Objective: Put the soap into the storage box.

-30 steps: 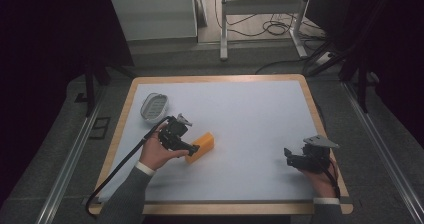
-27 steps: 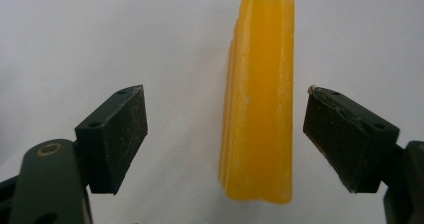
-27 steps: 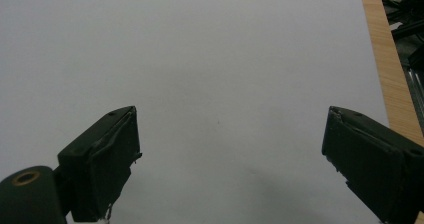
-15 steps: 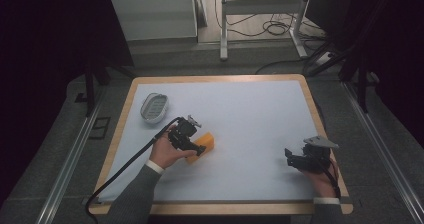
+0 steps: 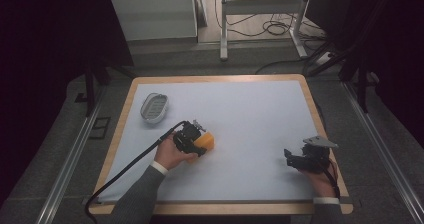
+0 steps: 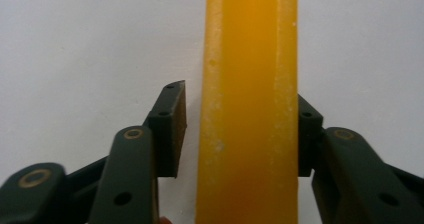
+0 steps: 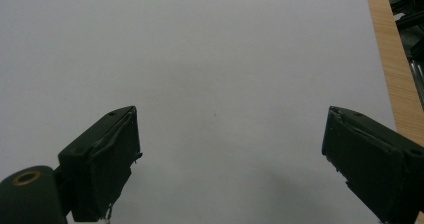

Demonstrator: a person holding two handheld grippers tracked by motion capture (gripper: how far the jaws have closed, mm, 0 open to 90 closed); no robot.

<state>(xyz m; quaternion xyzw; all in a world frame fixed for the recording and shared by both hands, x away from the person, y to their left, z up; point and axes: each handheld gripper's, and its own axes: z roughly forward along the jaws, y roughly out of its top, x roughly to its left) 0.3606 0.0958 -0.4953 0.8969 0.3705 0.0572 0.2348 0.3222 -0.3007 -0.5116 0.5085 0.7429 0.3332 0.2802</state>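
- At the bench's (image 5: 125, 134) far-left part sits a small oval metal basket (image 5: 153, 107), on the white sheet; whatever is in it is too small to tell.
- Yellow-orange block (image 5: 205, 141) lies on the sheet left of centre, near the basket but apart from it.
- In the left gripper view the block (image 6: 250, 104) is a long smooth bar, waxy yellow-orange, pale speckles on its surface, rounded edges, running straight up between the jaws.
- Left claw (image 5: 196, 143) (image 6: 242, 129) is over the block; its jaws have just been closing, block between them. Right jaw touches the block's side, left jaw stands just beside it with a thin gap, so not gripping yet.
- Right claw (image 5: 290, 157) (image 7: 230, 156) is near the bench's right edge, well apart from the block, jaws wide open, nothing between them, bare white sheet under it.
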